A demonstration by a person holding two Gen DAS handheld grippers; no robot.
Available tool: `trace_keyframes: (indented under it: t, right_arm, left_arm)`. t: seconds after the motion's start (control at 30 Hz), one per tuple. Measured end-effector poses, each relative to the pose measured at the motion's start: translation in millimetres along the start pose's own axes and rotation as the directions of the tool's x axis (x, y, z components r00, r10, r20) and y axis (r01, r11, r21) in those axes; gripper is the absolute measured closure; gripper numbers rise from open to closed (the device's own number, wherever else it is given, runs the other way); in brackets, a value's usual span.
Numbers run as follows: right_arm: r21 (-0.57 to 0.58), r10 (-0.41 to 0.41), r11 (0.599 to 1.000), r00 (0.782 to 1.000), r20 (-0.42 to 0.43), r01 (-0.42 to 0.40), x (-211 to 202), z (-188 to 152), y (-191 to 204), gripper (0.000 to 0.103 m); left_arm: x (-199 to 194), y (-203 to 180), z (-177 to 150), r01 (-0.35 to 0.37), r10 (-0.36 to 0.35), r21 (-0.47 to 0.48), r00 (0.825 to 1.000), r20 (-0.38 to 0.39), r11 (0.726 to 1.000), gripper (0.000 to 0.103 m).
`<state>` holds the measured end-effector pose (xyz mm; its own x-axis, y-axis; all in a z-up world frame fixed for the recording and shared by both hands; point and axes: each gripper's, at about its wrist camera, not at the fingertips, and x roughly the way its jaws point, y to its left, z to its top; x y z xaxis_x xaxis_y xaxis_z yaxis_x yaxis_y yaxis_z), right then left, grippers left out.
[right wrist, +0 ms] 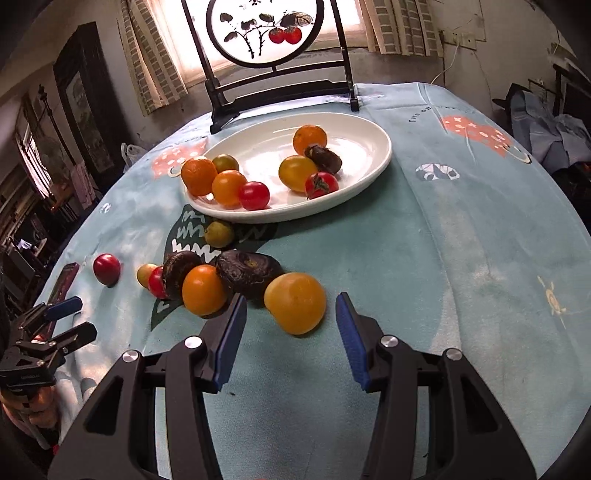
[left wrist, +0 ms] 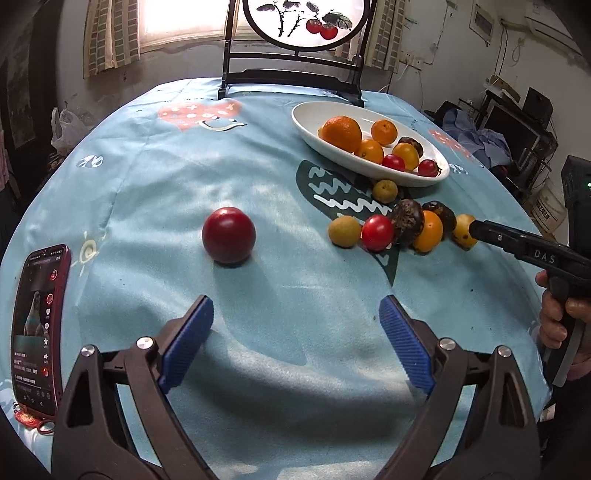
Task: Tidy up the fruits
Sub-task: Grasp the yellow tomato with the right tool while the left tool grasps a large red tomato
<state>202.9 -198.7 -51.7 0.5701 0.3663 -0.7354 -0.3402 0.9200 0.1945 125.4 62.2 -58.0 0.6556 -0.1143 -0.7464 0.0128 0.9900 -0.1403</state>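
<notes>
A white oval plate (left wrist: 310, 127) (right wrist: 373, 162) holds several oranges, yellow and red tomatoes and a dark fruit. Loose fruit lie in a row in front of it: a yellow tomato (right wrist: 295, 302) (left wrist: 463, 230), an orange one (right wrist: 204, 290), dark brown fruits (right wrist: 247, 272), a small red tomato (left wrist: 377, 232) and a green fruit (left wrist: 344, 231). A big red tomato (left wrist: 228, 235) (right wrist: 106, 268) lies alone. My left gripper (left wrist: 295, 332) (right wrist: 70, 319) is open, short of the red tomato. My right gripper (right wrist: 291, 336) is open just before the yellow tomato, its fingertip (left wrist: 476, 229) touching it.
A red phone (left wrist: 38, 328) lies at the table's left edge. A dark wooden stand with a round painted screen (right wrist: 264, 29) stands behind the plate. Another green fruit (right wrist: 218, 233) sits by the plate's front rim. Light blue cloth (right wrist: 443, 258) covers the round table.
</notes>
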Motion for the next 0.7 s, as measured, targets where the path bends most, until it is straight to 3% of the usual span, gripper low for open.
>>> trace_keyframes:
  t: [0.53,0.7]
  right_arm:
    - [-0.062,-0.103,0.993,0.99,-0.093,0.097,24,4,10,0.053]
    - [-0.065,-0.103,0.993,0.989,-0.102,0.097,26,3,10,0.064]
  left_arm:
    - [-1,2,-1,0.022,-0.022,-0.012,1.0,0.008,1.0,0.01]
    - [0,3,-1,0.018,-0.018,-0.013,1.0,0.001,1.0,0.01]
